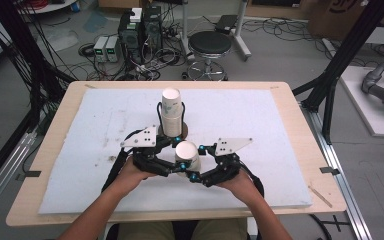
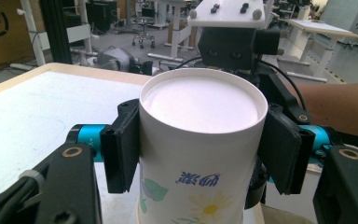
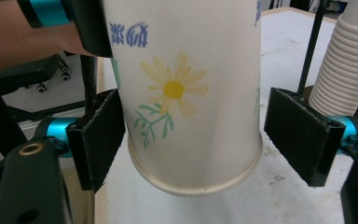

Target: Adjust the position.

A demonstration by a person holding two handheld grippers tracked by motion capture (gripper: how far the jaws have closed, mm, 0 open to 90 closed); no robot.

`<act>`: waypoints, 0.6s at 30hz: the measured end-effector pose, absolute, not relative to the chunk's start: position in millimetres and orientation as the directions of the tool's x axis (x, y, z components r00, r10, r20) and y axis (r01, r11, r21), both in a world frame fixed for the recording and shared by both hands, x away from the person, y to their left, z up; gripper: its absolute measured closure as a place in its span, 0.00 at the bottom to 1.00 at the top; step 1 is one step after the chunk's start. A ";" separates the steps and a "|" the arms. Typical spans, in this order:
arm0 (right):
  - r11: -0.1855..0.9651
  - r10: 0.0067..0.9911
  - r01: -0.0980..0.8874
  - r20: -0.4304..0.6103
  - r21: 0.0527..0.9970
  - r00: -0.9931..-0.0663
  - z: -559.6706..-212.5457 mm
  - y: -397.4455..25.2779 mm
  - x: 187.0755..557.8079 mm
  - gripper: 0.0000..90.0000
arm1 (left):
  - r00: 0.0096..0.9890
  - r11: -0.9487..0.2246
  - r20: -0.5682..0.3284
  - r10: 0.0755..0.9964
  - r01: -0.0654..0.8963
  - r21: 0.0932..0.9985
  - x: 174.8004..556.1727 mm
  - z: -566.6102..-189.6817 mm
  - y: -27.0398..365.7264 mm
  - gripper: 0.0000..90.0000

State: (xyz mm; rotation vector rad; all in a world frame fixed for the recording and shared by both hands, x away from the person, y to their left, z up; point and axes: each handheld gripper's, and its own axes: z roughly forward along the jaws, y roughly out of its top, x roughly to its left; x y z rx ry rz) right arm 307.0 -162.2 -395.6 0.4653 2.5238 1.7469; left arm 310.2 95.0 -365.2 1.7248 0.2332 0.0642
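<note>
as left gripper (image 2: 200, 154) clamps cup (image 2: 200, 140), right gripper (image 3: 196, 140) straddles.

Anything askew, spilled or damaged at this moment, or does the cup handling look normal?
Nothing is spilled or visibly damaged. One oddity: the paper cup is held upside down, closed base up, between both grippers. The left gripper presses its sides; the right gripper has one pad touching and one clear. The cup stack stands upright.

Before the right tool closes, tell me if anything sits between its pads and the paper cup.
Nothing visible does. The paper cup lies directly between the right tool's open pads, with nothing else in the gap.
</note>
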 end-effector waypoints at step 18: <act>0.367 0.255 0.174 0.081 0.914 -0.963 -394.2 -161.0 304.5 0.39 | 0.978 -0.162 -0.086 0.192 0.118 0.980 311.7 -368.8 94.8 0.40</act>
